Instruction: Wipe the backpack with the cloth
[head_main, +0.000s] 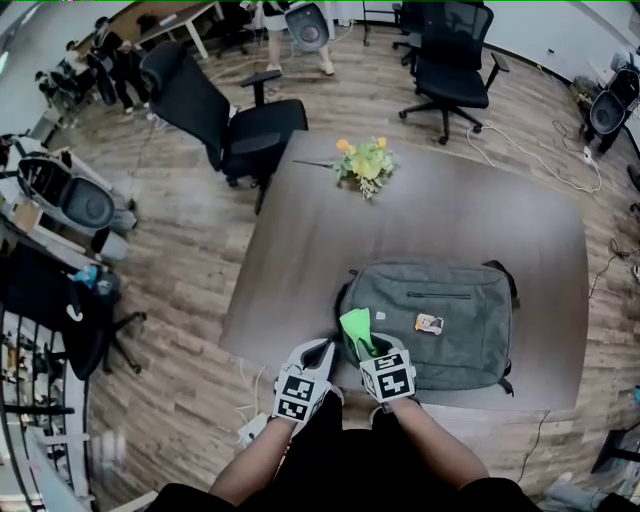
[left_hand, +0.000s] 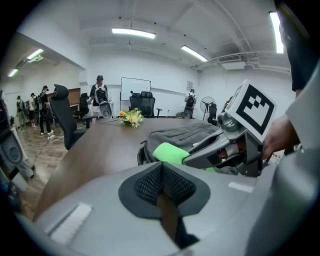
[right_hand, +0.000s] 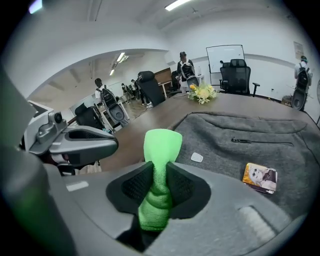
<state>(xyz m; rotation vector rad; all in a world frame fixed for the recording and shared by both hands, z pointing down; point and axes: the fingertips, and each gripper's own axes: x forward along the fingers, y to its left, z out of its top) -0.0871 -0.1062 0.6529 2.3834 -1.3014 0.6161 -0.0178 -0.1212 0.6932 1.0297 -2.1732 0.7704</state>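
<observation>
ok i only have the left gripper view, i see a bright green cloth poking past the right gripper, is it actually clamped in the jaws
Observer: Yes, the right gripper view shows the right gripper shut on the bright green cloth, its free end standing up past the jaws.
Operator: anything in the wipe path i cant see
Observer: A small picture card sits on top of the grey fabric backpack, right of the cloth.
Operator: and where am i from above
Observer: In the head view the left gripper is at the backpack's near left corner, by the dark wooden table's near edge.
</observation>
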